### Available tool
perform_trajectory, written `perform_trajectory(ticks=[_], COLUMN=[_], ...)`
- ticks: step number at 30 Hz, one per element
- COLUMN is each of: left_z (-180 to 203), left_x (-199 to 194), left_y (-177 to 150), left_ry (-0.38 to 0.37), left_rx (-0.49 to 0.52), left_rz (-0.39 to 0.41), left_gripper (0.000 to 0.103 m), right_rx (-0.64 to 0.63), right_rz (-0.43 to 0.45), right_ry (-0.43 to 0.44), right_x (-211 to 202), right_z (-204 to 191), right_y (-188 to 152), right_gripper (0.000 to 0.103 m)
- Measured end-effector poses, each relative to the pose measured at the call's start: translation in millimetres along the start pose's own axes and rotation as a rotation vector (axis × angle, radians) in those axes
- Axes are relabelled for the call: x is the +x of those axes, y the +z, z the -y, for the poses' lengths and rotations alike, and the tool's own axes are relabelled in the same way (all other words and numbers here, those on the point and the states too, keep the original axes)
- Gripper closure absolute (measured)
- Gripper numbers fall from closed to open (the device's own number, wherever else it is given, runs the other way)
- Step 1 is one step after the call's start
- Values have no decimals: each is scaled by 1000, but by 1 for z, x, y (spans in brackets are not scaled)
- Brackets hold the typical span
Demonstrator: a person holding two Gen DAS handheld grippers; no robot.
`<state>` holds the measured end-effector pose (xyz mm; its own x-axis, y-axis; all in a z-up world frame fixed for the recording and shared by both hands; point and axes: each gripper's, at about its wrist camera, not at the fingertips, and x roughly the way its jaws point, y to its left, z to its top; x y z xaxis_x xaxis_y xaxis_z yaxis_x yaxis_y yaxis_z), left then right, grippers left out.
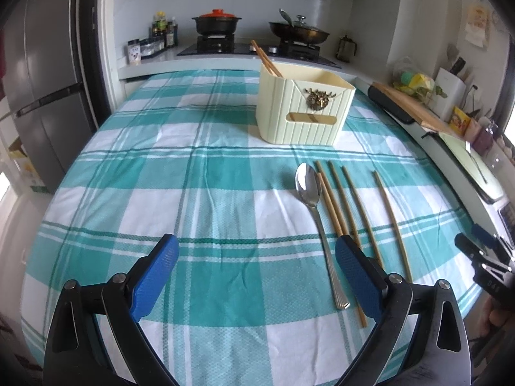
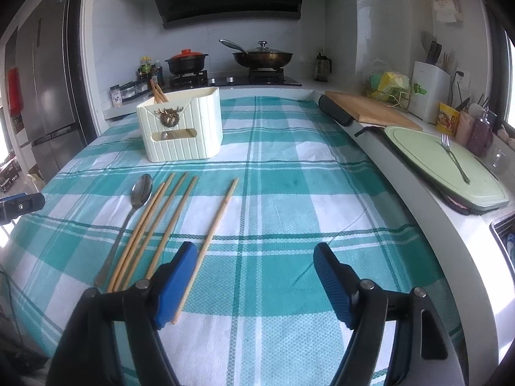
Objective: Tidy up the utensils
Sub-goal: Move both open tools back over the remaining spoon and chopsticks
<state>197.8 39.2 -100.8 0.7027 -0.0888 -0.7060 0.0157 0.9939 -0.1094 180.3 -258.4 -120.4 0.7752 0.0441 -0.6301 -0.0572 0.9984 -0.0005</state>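
A cream ribbed utensil box (image 1: 304, 109) (image 2: 182, 127) stands on the checked tablecloth with two chopsticks (image 1: 265, 58) (image 2: 157, 93) leaning in it. In front of it lie a metal spoon (image 1: 313, 212) (image 2: 133, 206) and several loose wooden chopsticks (image 1: 354, 206) (image 2: 170, 222), one apart (image 1: 391, 218) (image 2: 215, 231). My left gripper (image 1: 257, 251) is open and empty above the cloth, left of the spoon. My right gripper (image 2: 256, 257) is open and empty, its left finger beside the lone chopstick's near end.
A green cutting board (image 2: 444, 167) with a fork (image 2: 454, 157) lies on the counter at the right, behind it a wooden board (image 2: 370, 109). A stove with a pot (image 2: 186, 62) and a pan (image 2: 262, 56) stands behind the table. A fridge (image 1: 48, 96) is at left.
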Motion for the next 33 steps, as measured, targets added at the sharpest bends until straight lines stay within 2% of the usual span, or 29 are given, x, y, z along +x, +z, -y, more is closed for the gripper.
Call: perform_trajectory(ticks=[11, 19, 26, 33], left_z=[14, 15, 11, 17], left_x=[15, 22, 29, 44], left_y=[-1, -3, -7, -10], left_ry=[18, 78, 91, 38], left_rx=[30, 67, 57, 36], left_rz=[-21, -39, -57, -95], left_gripper=[5, 5, 5, 5], right_rx=[15, 7, 0, 11], right_rz=[-31, -47, -59, -68], right_ry=[12, 23, 26, 11], right_x=[7, 10, 13, 12], right_z=[0, -6, -11, -9], right_y=[-8, -11, -13, -15], right_gripper=[27, 27, 27, 27])
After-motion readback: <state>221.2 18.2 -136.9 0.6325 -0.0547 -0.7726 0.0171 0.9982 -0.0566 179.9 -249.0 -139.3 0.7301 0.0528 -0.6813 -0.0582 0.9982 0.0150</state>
